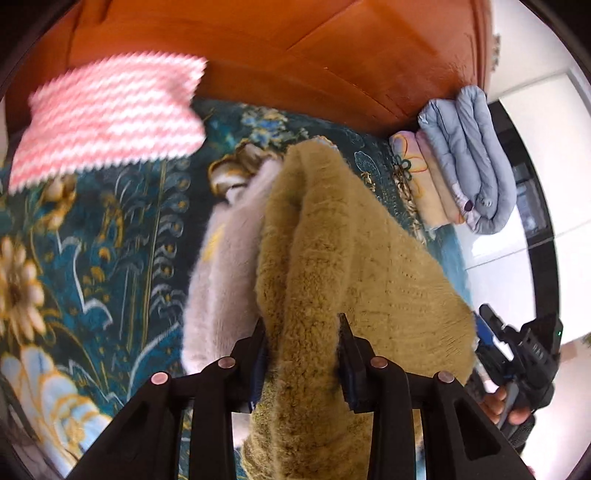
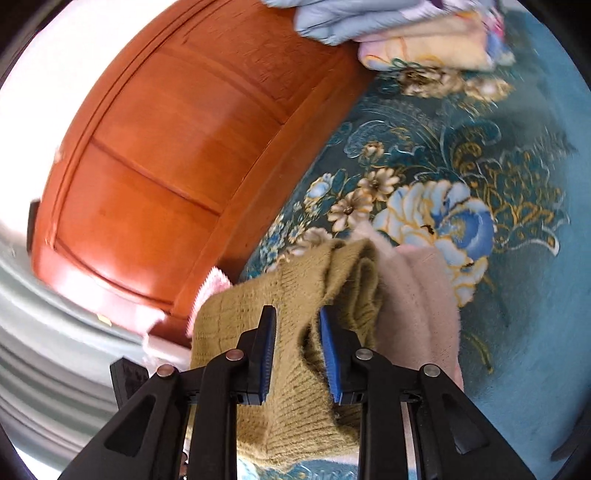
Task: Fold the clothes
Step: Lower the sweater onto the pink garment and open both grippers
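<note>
An olive-green fuzzy knit sweater (image 1: pixel 332 251) with a pale pink-grey fuzzy part (image 1: pixel 225 258) hangs lifted above the teal floral bedspread (image 1: pixel 110 240). My left gripper (image 1: pixel 303 354) is shut on a thick fold of the sweater. My right gripper (image 2: pixel 297 347) is shut on the ribbed edge of the same sweater (image 2: pixel 295 295); its pale part (image 2: pixel 421 306) hangs to the right. The right gripper also shows in the left wrist view (image 1: pixel 517 362) at the far right, held by a hand.
A pink and white zigzag cloth (image 1: pixel 107 118) lies at the bed's far left. Folded grey-blue and floral bedding (image 1: pixel 465 155) is stacked by the orange wooden headboard (image 1: pixel 295 55). The headboard (image 2: pixel 166 158) and bedding (image 2: pixel 406 33) also show in the right wrist view.
</note>
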The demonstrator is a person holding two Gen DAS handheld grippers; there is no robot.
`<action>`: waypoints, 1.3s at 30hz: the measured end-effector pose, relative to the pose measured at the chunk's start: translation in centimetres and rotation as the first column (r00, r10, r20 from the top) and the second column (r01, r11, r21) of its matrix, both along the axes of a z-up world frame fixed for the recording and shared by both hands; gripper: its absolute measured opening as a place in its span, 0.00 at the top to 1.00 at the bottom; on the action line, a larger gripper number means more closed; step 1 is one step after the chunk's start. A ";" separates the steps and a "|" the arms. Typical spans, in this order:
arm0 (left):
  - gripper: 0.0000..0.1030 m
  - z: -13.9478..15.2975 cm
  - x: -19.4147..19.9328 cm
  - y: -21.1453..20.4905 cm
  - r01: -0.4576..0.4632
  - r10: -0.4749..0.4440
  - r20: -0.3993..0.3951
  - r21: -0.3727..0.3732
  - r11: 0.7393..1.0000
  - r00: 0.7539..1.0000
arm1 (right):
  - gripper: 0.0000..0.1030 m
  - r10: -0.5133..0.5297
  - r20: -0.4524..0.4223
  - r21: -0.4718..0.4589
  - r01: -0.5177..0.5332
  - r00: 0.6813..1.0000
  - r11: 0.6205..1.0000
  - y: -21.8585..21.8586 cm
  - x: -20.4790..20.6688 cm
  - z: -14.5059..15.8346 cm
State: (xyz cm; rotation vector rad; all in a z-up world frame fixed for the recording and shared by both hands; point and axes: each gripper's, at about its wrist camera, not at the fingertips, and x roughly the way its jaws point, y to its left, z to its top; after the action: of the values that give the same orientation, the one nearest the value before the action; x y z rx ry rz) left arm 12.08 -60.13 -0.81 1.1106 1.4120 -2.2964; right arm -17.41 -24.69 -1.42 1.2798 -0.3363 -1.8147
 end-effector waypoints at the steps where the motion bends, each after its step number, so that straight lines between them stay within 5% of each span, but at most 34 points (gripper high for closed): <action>1: 0.62 -0.1 0.3 0.0 -0.008 0.008 -0.005 0.017 1.000 1.000 | 0.74 0.013 -0.042 0.029 -0.012 0.999 0.999 -0.3 0.5 0.4; 5: 0.49 1.4 1.3 -0.2 -0.014 0.015 0.033 -0.038 0.999 0.999 | 0.74 0.017 -0.145 0.090 -0.004 0.989 0.996 -0.2 1.7 1.6; 11: 0.49 7.8 0.6 3.5 0.071 -0.078 -0.012 -0.282 0.957 0.997 | 0.74 0.135 -0.234 0.159 -0.099 0.963 0.982 -2.3 4.1 2.9; 15: 0.49 8.3 -1.3 8.4 0.223 -0.219 0.059 -0.420 0.880 0.974 | 0.74 0.310 -0.236 0.244 -0.252 0.921 0.936 -4.8 7.6 1.7; 18: 0.49 5.7 -1.2 9.4 0.266 -0.199 0.184 -0.512 0.817 0.963 | 0.74 0.374 -0.297 0.344 -0.267 0.879 0.900 -4.7 9.1 0.4; 22: 0.49 3.1 -0.4 8.3 0.230 -0.169 0.174 -0.447 0.864 0.970 | 0.75 0.341 -0.270 0.363 -0.233 0.900 0.902 -3.5 7.9 -1.7; 32: 0.49 2.4 -1.8 8.5 0.216 -0.111 0.246 -0.459 0.862 0.963 | 0.75 0.230 -0.192 0.327 -0.159 0.954 0.931 -3.7 6.9 -3.8; 39: 0.43 5.7 0.9 11.8 0.135 -0.055 0.172 -0.502 0.854 0.984 | 0.64 0.176 -0.256 0.255 -0.110 0.950 0.961 0.2 9.8 -0.4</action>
State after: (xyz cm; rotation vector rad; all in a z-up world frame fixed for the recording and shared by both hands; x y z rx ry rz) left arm 13.00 -48.33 4.88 1.1605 0.6320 -2.3837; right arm -7.59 -24.48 -1.78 1.1538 0.1310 -1.9173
